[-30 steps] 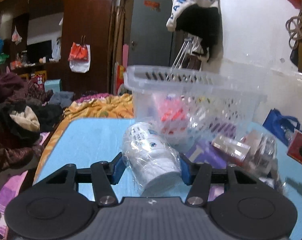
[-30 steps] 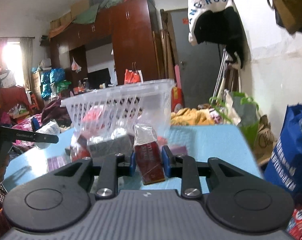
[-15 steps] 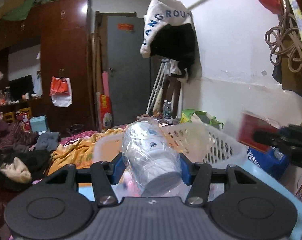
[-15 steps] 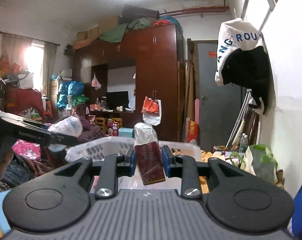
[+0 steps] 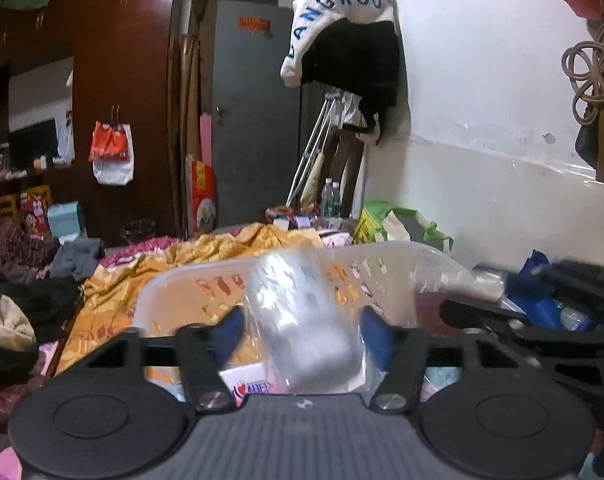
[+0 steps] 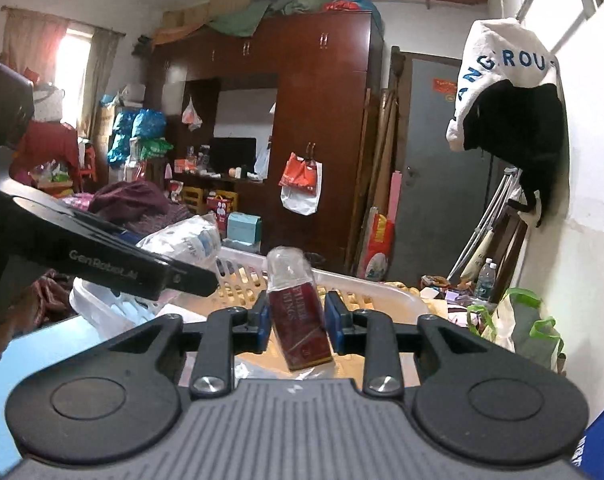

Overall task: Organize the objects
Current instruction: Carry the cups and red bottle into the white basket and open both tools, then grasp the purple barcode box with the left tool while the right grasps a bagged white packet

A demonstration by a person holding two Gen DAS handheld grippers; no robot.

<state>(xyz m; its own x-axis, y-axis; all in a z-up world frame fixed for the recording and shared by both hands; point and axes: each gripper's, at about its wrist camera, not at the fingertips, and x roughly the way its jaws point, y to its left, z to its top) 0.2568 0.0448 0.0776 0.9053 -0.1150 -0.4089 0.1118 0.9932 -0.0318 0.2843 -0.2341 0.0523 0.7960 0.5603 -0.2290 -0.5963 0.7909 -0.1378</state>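
On my left wrist view, the left tongs (image 5: pixel 302 330) are opening wide; the wrapped stack of cups (image 5: pixel 306 320) sits blurred between the pads, clear of both, above the white basket (image 5: pixel 386 264) just ahead.

On my right view, the right tongs (image 6: pixel 298 322) are opening; the red carton (image 6: pixel 300 324) hangs tilted between them, loose, over the basket (image 6: pixel 382 292).

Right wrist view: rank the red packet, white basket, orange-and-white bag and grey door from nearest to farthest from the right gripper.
1. Red packet, between the right gripper's opening jaws, clear of both pads.
2. White basket, just beyond and below.
3. Orange-and-white bag, hanging on the wardrobe, centre.
4. Grey door, far back, to the right.
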